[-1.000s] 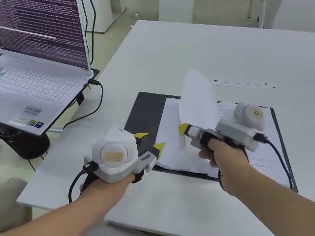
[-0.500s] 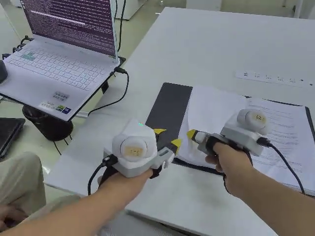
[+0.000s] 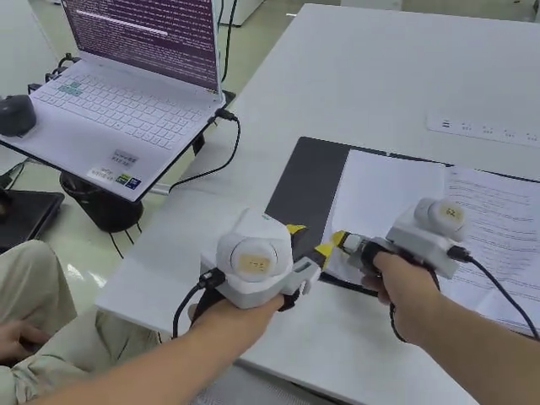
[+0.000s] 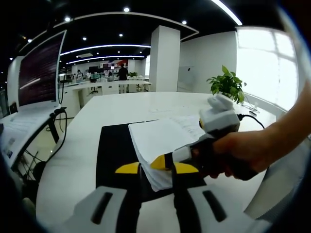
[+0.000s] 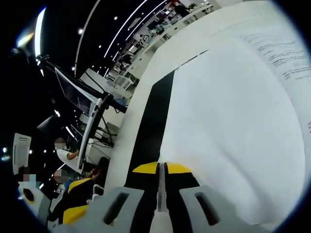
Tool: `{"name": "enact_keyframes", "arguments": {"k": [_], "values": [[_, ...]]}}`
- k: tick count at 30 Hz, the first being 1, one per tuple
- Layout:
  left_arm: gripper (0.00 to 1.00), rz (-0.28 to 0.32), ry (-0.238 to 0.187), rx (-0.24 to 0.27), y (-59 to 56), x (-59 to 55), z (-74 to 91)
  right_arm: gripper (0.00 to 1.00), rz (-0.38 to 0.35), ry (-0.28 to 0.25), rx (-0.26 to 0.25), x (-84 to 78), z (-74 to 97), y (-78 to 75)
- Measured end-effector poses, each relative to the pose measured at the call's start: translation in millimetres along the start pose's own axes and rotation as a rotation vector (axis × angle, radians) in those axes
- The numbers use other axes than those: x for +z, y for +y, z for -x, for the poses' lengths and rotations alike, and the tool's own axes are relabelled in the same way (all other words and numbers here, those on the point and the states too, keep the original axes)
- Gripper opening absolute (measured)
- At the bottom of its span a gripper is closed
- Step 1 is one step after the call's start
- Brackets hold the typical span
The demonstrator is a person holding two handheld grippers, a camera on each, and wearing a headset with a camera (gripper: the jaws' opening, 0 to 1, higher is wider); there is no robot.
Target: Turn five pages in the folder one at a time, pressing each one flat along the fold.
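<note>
The folder lies open on the white table, its black cover [image 3: 308, 181] [image 4: 112, 145] spread to the left. A blank turned page [image 3: 388, 198] [image 5: 233, 121] rests flat on the left-hand stack, and a printed page [image 3: 498, 224] faces it on the right. My right gripper [image 3: 339, 240] [image 5: 161, 168] sits low at the turned page's outer edge near its front corner. Its jaws are pressed together with a thin pale sliver of the page between them. My left gripper [image 3: 309, 240] [image 4: 157, 168] hovers open just left of it over the cover's front edge, holding nothing.
An open laptop [image 3: 126, 101] on a stand is at the left, with a black cable [image 3: 207, 169] trailing toward the folder. A white power strip [image 3: 485, 131] lies at the far right. A person's knees [image 3: 34, 295] are below the table's left edge.
The page held upright a second ago has swung over and now lies flat on the left side. My right gripper came down with it; the head camera shifted too.
</note>
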State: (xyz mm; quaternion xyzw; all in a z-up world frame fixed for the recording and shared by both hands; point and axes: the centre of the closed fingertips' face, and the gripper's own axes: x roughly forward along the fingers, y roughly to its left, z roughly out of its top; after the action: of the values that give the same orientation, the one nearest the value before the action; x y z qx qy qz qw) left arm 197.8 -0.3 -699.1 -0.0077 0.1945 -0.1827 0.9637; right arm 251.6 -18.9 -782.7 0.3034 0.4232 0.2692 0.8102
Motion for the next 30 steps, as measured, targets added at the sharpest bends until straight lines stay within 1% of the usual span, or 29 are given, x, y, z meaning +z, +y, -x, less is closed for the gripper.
{"name": "enact_keyframes", "arguments": {"k": [3,6,8,13,16,17,20,23,29,30], "values": [[0.23,-0.005,0.003,-0.003,-1.6,-0.1,-2.5,0.06,0.009,0.01,0.014,-3.3,1.6,2.2],[0.23,-0.013,0.006,-0.01,-4.3,-0.4,-5.9,0.06,0.002,0.007,0.03,-3.2,5.6,3.1],[0.23,-0.015,0.01,-0.019,-6.7,-1.2,-8.8,0.07,0.0,-0.008,0.045,0.1,10.2,5.1],[0.23,-0.041,0.035,-0.039,-13.3,-7.9,-20.6,0.04,0.057,-0.034,0.05,11.2,24.7,1.9],[0.23,-0.05,0.053,-0.053,-18.6,-13.9,-30.0,0.01,0.081,-0.063,0.036,22.1,37.4,-7.6],[0.23,-0.049,0.059,-0.058,-20.1,-15.8,-32.5,0.0,0.081,-0.068,0.035,24.9,40.3,-10.3],[0.23,-0.056,0.083,-0.07,-25.1,-25.4,-43.9,0.0,0.082,-0.107,0.016,36.9,54.2,-22.3],[0.23,-0.06,0.107,-0.072,-28.6,-34.4,-53.1,0.0,0.075,-0.121,0.001,43.5,63.5,-32.1],[0.23,-0.052,0.147,-0.054,-30.3,-52.4,-66.6,0.0,0.072,-0.17,-0.041,63.4,85.1,-59.9],[0.23,-0.048,0.151,-0.047,-30.0,-54.5,-67.5,0.0,0.077,-0.18,-0.055,68.4,88.2,-67.0]]}}
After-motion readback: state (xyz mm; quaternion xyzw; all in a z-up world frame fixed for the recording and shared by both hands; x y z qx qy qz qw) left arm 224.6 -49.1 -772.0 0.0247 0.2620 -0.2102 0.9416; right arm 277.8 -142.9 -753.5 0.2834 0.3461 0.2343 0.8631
